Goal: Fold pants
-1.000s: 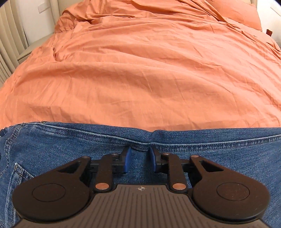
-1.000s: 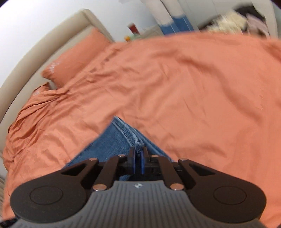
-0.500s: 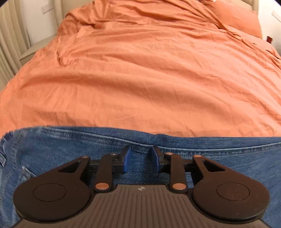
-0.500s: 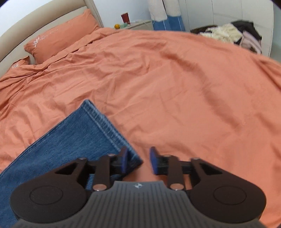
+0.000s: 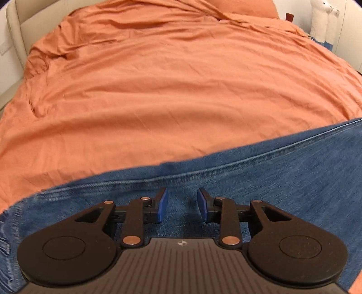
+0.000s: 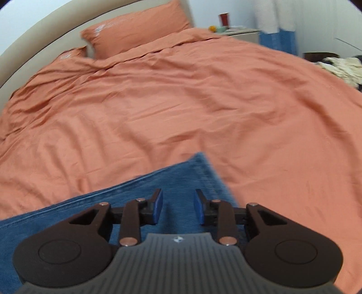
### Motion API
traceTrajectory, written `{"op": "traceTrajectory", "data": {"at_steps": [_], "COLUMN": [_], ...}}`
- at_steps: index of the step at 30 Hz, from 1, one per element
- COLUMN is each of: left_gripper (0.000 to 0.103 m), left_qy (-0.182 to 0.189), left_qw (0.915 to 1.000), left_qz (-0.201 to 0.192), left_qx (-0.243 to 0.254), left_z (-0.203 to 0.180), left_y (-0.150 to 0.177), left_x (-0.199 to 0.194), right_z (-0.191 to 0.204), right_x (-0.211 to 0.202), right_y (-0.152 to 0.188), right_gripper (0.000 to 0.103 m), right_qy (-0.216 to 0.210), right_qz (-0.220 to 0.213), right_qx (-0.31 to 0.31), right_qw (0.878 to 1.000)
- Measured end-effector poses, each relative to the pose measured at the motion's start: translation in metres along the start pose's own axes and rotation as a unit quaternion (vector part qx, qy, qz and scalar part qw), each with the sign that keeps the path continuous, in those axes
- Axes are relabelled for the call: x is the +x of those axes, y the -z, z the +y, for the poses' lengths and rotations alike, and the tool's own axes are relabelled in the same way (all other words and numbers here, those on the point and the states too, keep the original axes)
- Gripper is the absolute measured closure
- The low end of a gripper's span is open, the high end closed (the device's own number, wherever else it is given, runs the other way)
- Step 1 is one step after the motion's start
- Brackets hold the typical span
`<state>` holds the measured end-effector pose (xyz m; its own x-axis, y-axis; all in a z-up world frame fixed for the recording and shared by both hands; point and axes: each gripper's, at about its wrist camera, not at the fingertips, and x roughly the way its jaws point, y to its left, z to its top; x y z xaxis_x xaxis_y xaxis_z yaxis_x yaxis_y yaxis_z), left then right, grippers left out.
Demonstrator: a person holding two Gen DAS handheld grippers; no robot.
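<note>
Blue denim pants [image 5: 260, 181] lie flat on an orange bed cover [image 5: 169, 90]. In the left wrist view the denim fills the lower frame, with a seam running along its far edge. My left gripper [image 5: 182, 204] is open and empty, just above the denim. In the right wrist view the leg end of the pants [image 6: 185, 181] lies flat with its hem at the right. My right gripper [image 6: 177, 205] is open and empty above that leg end. Both views are slightly blurred.
Orange pillows [image 6: 135, 29] rest against the beige headboard [image 6: 45, 40]. A nightstand [image 6: 239, 32] with a red cup [image 6: 224, 20] stands beyond the bed. A pile of clothes [image 6: 339, 67] lies at the far right.
My right gripper opened and let go of the pant leg, which now lies flat. My left gripper stayed open and shifted; the denim edge now slants across its view.
</note>
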<state>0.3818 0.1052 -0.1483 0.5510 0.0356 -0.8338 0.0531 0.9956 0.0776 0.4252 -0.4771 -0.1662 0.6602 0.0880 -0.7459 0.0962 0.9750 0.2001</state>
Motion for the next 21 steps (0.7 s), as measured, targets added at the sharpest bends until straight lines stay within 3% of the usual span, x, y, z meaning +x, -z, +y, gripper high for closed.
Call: {"op": "traceTrajectory", "data": {"at_steps": [3,7,14,15,18,21], "left_gripper": [0.071,0.071,0.072,0.071,0.071,0.071], "left_qy": [-0.011,-0.016,-0.045,-0.042,-0.010,0.024], "left_qw": [0.9998,0.9990,0.9960,0.9961,0.9973,0.9983], "left_qz": [0.008,0.000,-0.027,-0.033,-0.049,-0.048], "left_qx": [-0.011,-0.041,-0.072,-0.070,-0.055,-0.024], "left_z": [0.002,0.006,0.002,-0.001,-0.014,-0.041], "left_y": [0.001,-0.003,-0.016,-0.015,-0.015,-0.013], "left_x": [0.026,0.046,0.031,0.023,0.000,-0.016], "right_z": [0.004,0.005,0.006,0.006,-0.007,-0.027], "right_x": [0.031,0.057,0.057,0.049,0.013,-0.027], "right_y": [-0.002,-0.004,-0.011,-0.013,-0.011,0.004], "right_gripper": [0.078,0.091,0.093,0.091,0.065,0.065], "right_qy": [0.027,0.058,0.075,0.071,0.043,0.013], "right_qz": [0.019,0.030,0.032,0.025,0.002,-0.007], "right_qx": [-0.003,-0.012,0.003,-0.001,0.032,0.069], "right_qw": [0.999,0.998,0.997,0.997,0.999,0.997]}}
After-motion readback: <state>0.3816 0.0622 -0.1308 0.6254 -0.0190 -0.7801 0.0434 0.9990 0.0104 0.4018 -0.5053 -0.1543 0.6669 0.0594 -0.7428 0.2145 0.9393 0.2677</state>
